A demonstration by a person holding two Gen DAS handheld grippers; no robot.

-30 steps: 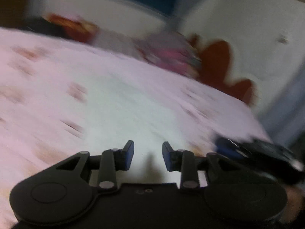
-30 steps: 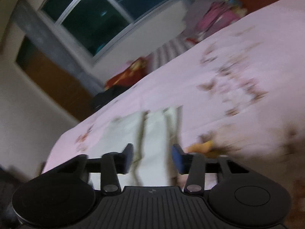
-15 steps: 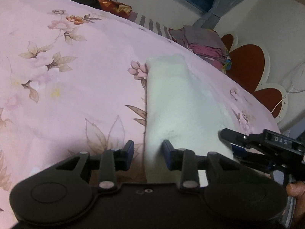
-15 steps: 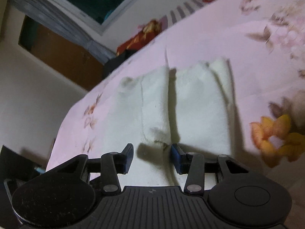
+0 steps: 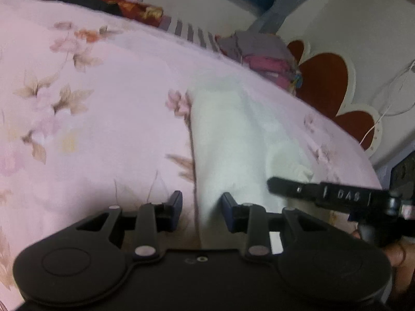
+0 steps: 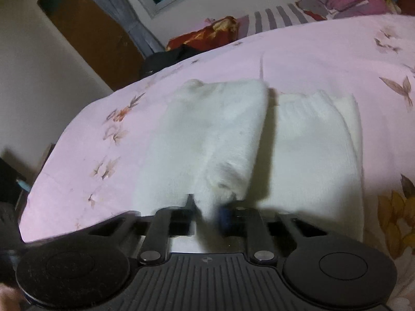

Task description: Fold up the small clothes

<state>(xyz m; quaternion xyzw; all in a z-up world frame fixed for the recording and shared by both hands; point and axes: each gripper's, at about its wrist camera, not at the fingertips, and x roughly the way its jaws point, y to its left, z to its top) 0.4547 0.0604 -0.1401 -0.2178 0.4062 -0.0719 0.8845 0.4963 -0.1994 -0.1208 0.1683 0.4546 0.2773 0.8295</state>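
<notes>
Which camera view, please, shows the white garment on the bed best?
The right wrist view: the white garment shows both folded halves with the gap between them, and the closing right claw pinching its near edge. The left wrist view shows only one long side of it, blurred.

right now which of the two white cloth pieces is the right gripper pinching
The left-hand white piece in the right wrist view. Its near edge bunches up between the closing right gripper. The right-hand white piece lies flat on the pink sheet, untouched.
</notes>
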